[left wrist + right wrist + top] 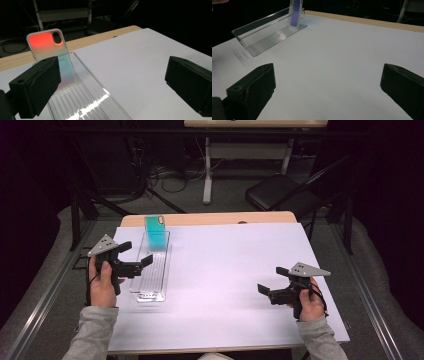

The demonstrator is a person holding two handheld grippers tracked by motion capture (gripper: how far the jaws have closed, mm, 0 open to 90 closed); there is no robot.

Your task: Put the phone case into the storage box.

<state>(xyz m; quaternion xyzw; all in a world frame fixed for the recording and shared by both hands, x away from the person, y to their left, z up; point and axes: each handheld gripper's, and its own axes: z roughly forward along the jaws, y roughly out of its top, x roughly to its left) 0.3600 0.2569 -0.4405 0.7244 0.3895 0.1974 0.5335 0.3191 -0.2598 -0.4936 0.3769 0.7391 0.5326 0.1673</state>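
A long clear plastic tray (pixel 150 282) lies on the left of the white sheet. A phone case (pixel 156 233), teal in the high view, stands upright at the tray's far end. In the left gripper view the phone case (pixel 51 53) glows orange at the top and stands in the tray (pixel 96 100). My left gripper (pixel 136 253) hovers open over the tray's left side, short of the case, with nothing held. My right gripper (pixel 273 280) is open and holds nothing over the bare sheet at the right. The right gripper view has the tray (pixel 265 37) and case (pixel 295 12) far off.
A white sheet (pixel 230 265) covers most of the wooden table (pixel 210 218). Behind the table stand a black folding chair (pixel 280 192), a white table leg (pixel 207 170) and cables on the floor. Metal rails run along both sides.
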